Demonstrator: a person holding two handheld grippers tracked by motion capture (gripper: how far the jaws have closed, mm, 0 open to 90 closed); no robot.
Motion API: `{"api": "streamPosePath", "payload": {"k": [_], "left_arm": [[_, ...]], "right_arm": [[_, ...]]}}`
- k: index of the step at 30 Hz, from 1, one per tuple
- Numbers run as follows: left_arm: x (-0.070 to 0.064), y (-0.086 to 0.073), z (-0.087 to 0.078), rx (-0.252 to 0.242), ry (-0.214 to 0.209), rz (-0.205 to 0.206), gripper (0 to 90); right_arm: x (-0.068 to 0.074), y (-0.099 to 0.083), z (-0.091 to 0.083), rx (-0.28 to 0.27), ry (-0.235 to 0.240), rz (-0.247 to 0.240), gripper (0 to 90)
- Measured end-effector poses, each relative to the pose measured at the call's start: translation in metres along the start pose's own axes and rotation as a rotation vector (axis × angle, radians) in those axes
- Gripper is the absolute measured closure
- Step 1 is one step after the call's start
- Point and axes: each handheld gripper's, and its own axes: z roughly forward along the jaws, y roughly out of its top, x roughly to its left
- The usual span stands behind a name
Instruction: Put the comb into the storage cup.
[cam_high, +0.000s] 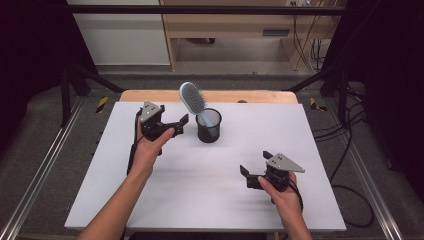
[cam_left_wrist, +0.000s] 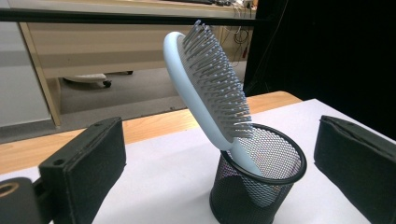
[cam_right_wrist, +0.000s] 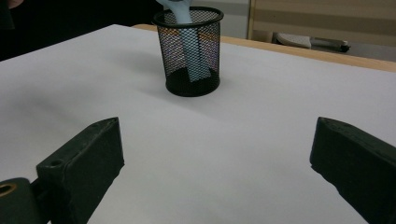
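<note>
Table (cam_high: 150, 200): one, white top. We saw cup (cam_left_wrist: 261, 186) standing upright at its far middle; one cup, black wire mesh, probably light, could tip if bumped. Brush (cam_left_wrist: 205, 88): one, pale blue, handle down inside cup, head leaning out over rim. We judged it stiff plastic, light, smooth back maybe slippery; best hold at neck or across head sides. Left gripper (cam_high: 181, 122) was just beside cup, jaws released. Right gripper (cam_high: 250, 172) well apart, jaws also released, empty.
</note>
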Motion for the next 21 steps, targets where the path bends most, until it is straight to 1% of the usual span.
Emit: {"api": "streamPosePath", "payload": {"k": [8,13,21], "left_arm": [[-0.003,0.004,-0.010,0.011,0.002,0.025,2.3],[-0.001,0.006,-0.017,0.002,0.006,0.026,2.3],[0.002,0.006,-0.025,-0.006,0.014,0.013,2.2]], "right_arm": [[-0.002,0.001,-0.002,-0.010,-0.004,0.003,2.6],[-0.002,0.001,-0.003,-0.013,-0.002,0.002,2.3],[0.000,0.001,-0.003,-0.016,0.000,0.002,2.2]]}}
